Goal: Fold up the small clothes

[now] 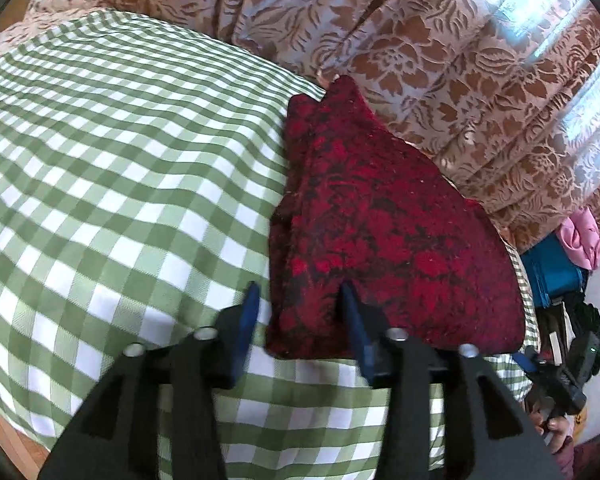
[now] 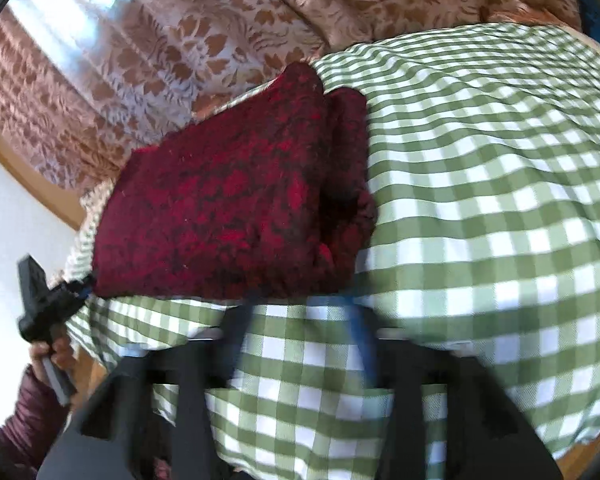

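Red garment [image 1: 384, 236] already folded to compact rectangle w/ layered edge, lying flat at edge of green-check cloth [image 1: 120, 168], curtain side. Left gripper [image 1: 300, 300]: jaws apart, straddling near corner, pads not pressing. Right gripper [image 2: 300, 304]: jaws apart, blurred, just short of near edge, empty. Left to do, prob.: final tidy/set aside. Pink/blue items [image 1: 572, 256] off the surface may be next.

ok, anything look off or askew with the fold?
Mostly tidy. The red garment lies folded on the checked cloth, but one long side is uneven: a lower layer sticks out past the top layer. Nothing spilled or damaged.
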Tool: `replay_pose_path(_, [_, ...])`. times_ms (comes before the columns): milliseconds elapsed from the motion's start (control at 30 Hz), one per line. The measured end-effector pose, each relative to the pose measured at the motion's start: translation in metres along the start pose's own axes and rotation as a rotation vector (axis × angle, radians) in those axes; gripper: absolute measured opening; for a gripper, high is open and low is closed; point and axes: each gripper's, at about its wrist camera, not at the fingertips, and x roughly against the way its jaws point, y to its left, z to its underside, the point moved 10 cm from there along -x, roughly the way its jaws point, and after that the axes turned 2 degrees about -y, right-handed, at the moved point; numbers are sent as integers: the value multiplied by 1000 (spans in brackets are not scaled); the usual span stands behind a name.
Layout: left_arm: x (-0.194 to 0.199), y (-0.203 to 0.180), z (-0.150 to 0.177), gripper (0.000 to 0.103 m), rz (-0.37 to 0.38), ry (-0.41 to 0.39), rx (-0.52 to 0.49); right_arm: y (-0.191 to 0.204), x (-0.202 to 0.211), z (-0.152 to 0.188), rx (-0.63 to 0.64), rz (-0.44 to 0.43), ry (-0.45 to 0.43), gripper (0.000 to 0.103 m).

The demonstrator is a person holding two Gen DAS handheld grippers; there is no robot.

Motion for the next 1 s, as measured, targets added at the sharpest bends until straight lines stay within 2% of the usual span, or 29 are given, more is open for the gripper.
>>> replay_pose_path(100, [0, -2, 2, 45, 3, 5, -5, -1, 1, -10, -3, -5, -25, 79])
replay_pose_path(133, [0, -4, 2, 40, 4, 10, -13, 0, -4, -13, -3, -4, -26, 79])
replay_pose_path(167, [0, -5, 3, 29, 11, 14, -20, 2, -9, -14, 7, -6, -21, 76])
replay_pose_path(200, [0, -8, 3, 27, 10, 20, -37, 5, -17, -13, 24, -10, -6, 67])
replay_pose_path(233, [1, -10, 3, 19, -4, 18, -60, 8, -27, -11, 43, 3, 15, 55])
replay_pose_path(267, [2, -11, 3, 15, -6, 23, -77, 9, -34, -8, 62, 36, 31, 50])
replay_pose_path(300, [4, -11, 4, 14, -6, 24, -81, 8, -40, -5, 82, 66, 48, 36])
replay_pose_path(333, [7, -11, 4, 13, -4, 23, -84, 7, -41, -4, 86, 70, 49, 29])
replay_pose_path(400, [13, -11, 5, 12, -1, 23, -99, 6, -33, -3, 83, 61, 53, 23])
replay_pose_path(500, [24, -12, 13, 12, 8, 39, -118, 7, -8, 1, 107, 33, 68, 21])
replay_pose_path(700, [45, -13, 47, 12, 23, 93, -126, 3, 25, 36, 124, 15, 143, 21])
replay_pose_path(767, [47, -14, 54, 19, -11, 102, -151, -4, 24, 48, 113, 30, 171, 21])
replay_pose_path(833, [53, -14, 46, 26, -62, 61, -178, -5, 24, 47, 97, 3, 168, 22])
replay_pose_path(900, [59, -17, 34, 28, -76, 28, -193, -5, 26, 37, 75, -1, 147, 33])
replay_pose_path(933, [63, -20, 23, 31, -108, -3, -217, -4, 28, 29, 66, -6, 128, 49])
replay_pose_path(1000, [66, -24, 8, 37, -160, -43, -258, -3, 35, 11, 71, 12, 68, 72])
